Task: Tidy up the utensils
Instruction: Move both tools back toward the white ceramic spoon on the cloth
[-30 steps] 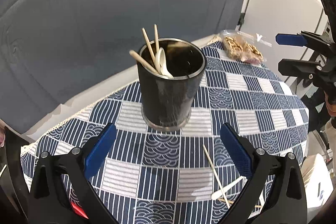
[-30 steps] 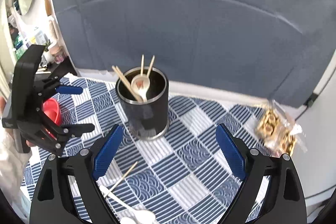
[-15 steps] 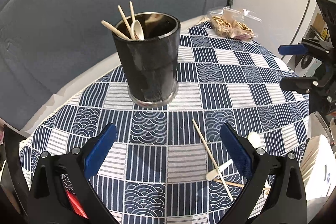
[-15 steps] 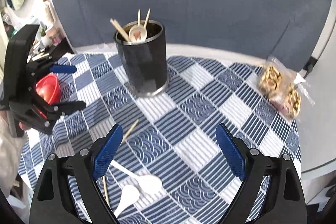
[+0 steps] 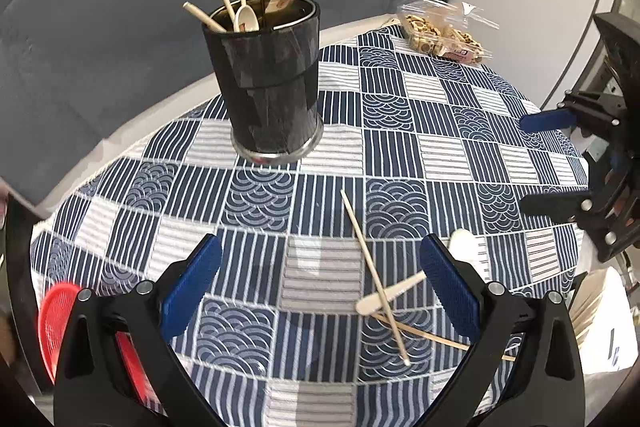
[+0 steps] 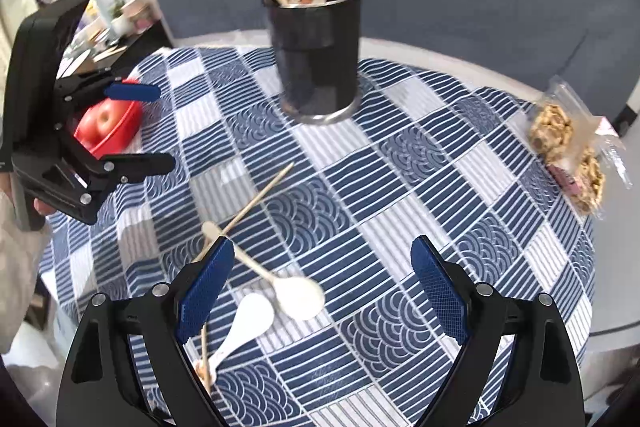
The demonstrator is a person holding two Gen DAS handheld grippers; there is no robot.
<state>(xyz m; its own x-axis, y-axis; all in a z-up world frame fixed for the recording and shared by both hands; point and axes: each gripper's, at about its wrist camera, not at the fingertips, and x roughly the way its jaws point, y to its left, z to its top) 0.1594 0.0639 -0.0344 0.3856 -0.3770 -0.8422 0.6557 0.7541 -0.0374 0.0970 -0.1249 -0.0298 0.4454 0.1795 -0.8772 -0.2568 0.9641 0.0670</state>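
On cloth (image 6: 400,187): chopstick (image 6: 256,199), spoons (image 6: 300,293) light, stiff, slippery. I pinch mid-handle. Left gripper (image 5: 320,287), right gripper (image 6: 322,291): jaws spread, empty.

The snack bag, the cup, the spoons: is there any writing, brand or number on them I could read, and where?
No text can be read in either view.
Snack bag: a pink label near one end, print too blurred to read.
White thing at the right edge of the left view: dark marks, too small and cut off to read.
Black cup: no lettering visible.
White spoons: plain.
Bottles on the far shelf: labels too small.
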